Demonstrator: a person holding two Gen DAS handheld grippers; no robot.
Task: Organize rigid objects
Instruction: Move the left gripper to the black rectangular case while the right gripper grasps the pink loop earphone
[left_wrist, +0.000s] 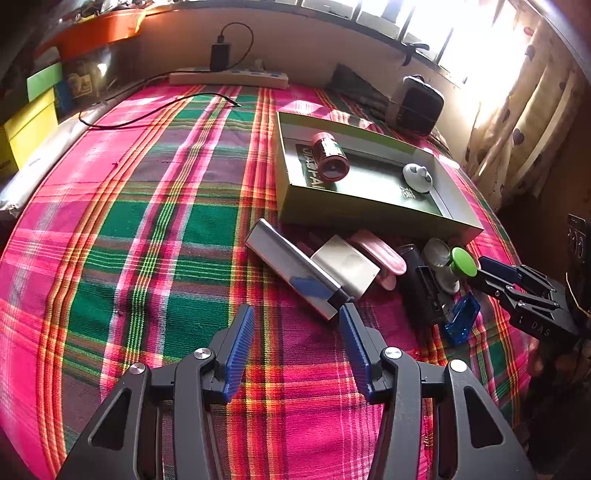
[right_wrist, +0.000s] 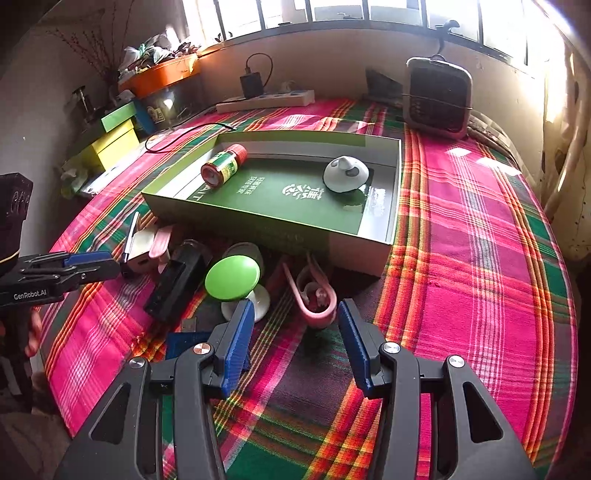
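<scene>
An open green box (left_wrist: 369, 216) (right_wrist: 258, 229) lies on the plaid cloth. Inside it are a red bottle (left_wrist: 330, 157) (right_wrist: 221, 166) on its side and a white round piece (left_wrist: 417, 177) (right_wrist: 345, 173). In front of the box lies a heap: a long silver case (left_wrist: 295, 269), a silver square case (left_wrist: 345, 264), a black holder (left_wrist: 421, 288) (right_wrist: 177, 284), a green-capped knob (left_wrist: 463, 262) (right_wrist: 232, 277), a pink clip (right_wrist: 314, 295) and a blue piece (left_wrist: 461, 321). My left gripper (left_wrist: 296, 314) (right_wrist: 116, 264) is open, its right tip at the long case's dark end. My right gripper (right_wrist: 295, 308) (left_wrist: 480, 275) is open, just short of the pink clip.
A power strip (left_wrist: 229, 77) with a charger and a loose black cable (left_wrist: 147, 110) lies at the far edge. A dark heater-like unit (right_wrist: 437, 96) stands at the back right. Yellow and green boxes (right_wrist: 110, 144) are stacked beyond the left edge. Curtains hang on the right.
</scene>
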